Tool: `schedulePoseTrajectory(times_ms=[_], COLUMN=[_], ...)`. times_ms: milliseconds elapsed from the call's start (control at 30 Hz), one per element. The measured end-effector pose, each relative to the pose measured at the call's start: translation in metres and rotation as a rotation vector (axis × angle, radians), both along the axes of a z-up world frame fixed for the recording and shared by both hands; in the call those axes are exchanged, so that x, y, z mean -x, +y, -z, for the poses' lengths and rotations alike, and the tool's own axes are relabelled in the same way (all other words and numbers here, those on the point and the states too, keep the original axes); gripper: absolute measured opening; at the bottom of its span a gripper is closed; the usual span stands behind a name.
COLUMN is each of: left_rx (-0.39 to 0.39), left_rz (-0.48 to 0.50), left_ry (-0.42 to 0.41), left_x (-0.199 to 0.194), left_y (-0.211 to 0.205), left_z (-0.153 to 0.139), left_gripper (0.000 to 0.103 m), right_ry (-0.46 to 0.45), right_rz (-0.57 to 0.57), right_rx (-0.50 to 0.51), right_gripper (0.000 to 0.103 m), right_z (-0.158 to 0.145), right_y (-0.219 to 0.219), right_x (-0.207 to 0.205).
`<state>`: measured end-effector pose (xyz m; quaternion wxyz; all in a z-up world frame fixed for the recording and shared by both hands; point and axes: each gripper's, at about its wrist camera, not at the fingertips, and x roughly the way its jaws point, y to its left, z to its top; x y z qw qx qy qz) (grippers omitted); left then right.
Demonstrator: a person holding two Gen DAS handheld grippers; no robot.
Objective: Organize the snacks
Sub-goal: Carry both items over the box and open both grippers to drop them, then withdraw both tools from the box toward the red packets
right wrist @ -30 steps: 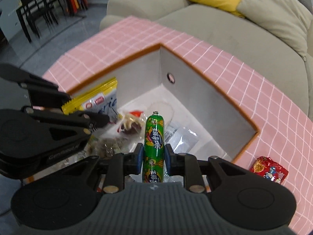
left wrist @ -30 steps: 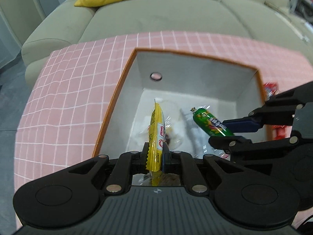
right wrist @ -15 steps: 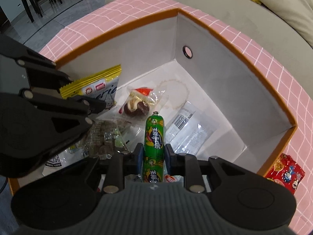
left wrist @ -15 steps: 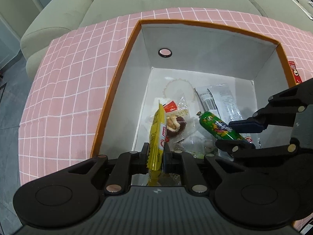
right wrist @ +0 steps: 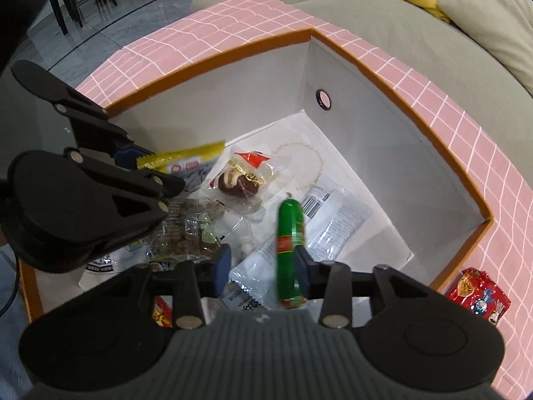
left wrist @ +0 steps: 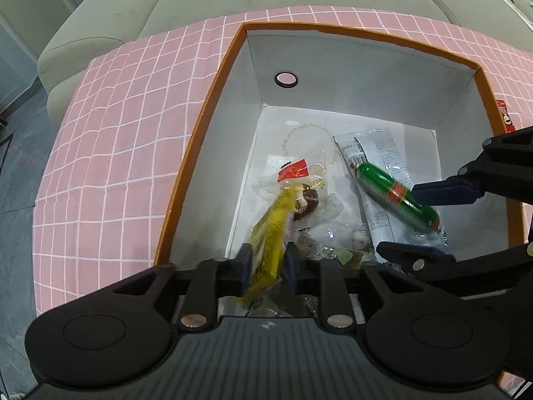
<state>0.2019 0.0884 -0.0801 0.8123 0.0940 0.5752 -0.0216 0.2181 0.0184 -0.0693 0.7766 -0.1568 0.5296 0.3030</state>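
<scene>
**Both snacks let go over the box**

The two grippers are held low over the open orange-rimmed box (left wrist: 200, 140), evidently so that what is dropped lands inside it, not on the pink checked cloth (left wrist: 110, 153). The left gripper (left wrist: 266, 263) is seen with its jaws parted; the yellow packet (left wrist: 273, 233) stands tilted and blurred between them, touching at most one pad, and is judged to be slipping free. The right gripper (right wrist: 263, 265) is likewise spread wide: the green sausage (right wrist: 290, 233) leans against the right-hand pad only, with a clear gap on its other side. In the left wrist view the sausage is seen above the silver wrappers (left wrist: 376, 173) on the box floor, though whether it has landed yet cannot be told through the motion blur.

Half a second earlier both pairs of jaws were closed tight, the packet gripped upright on edge and the sausage clamped centrally. Since then both have been opened, the packet has tipped over toward the chocolate cake pack (left wrist: 306, 196), and the sausage has shifted sideways and begun to fall.

A red snack packet (right wrist: 478, 291) is left on the cloth just outside the box corner, so the sorting is judged unfinished.
</scene>
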Motion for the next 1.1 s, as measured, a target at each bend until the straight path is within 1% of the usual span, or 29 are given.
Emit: schedulePoseTrajectory(times_ms=[67,100,133,167,267,333,467,667,867,1000,1100], left_rx=[-0.001,-0.003,-0.002,-0.002,-0.004,-0.002,0.013,0.025,0.067,0.090,0.124], left_rz=[0.003,0.005,0.008,0.010,0.013,0.012,0.005,-0.008,-0.023,-0.022,-0.023], left_ry=[-0.005,-0.010,-0.018,-0.026,-0.049,-0.065,-0.106,-0.162,-0.230,-0.277,-0.303], left_x=[0.002,0.003,0.005,0.006,0.011,0.015,0.025,0.046,0.069,0.086,0.099], left_y=[-0.001,-0.002,-0.003,-0.004,-0.008,-0.009,-0.013,-0.023,-0.034,-0.047,-0.057], left_z=[-0.004,-0.007,-0.010,-0.014,-0.024,-0.032,-0.046,-0.069,-0.089,-0.098,-0.101], left_gripper=[0.047,0.050,0.058,0.063,0.065,0.067,0.072,0.073,0.073,0.073,0.073], right_ry=[-0.006,-0.013,-0.019,-0.027,-0.044,-0.063,-0.101,-0.141,-0.202,-0.244,-0.280], right_rz=[0.001,0.002,0.003,0.003,-0.001,-0.002,0.007,0.034,0.078,0.130,0.188], right_rx=[0.004,0.006,0.008,0.009,0.006,0.010,-0.004,-0.044,-0.104,-0.145,-0.165], right_gripper=[0.049,0.054,0.061,0.063,0.069,0.076,0.083,0.086,0.088,0.088,0.088], right_z=[-0.003,-0.004,-0.007,-0.010,-0.020,-0.028,-0.044,-0.064,-0.085,-0.094,-0.095], right_y=[0.000,0.000,-0.001,-0.001,-0.004,-0.007,-0.019,-0.040,-0.065,-0.089,-0.108], right_x=[0.001,0.002,0.003,0.004,0.009,0.014,0.024,0.046,0.074,0.093,0.108])
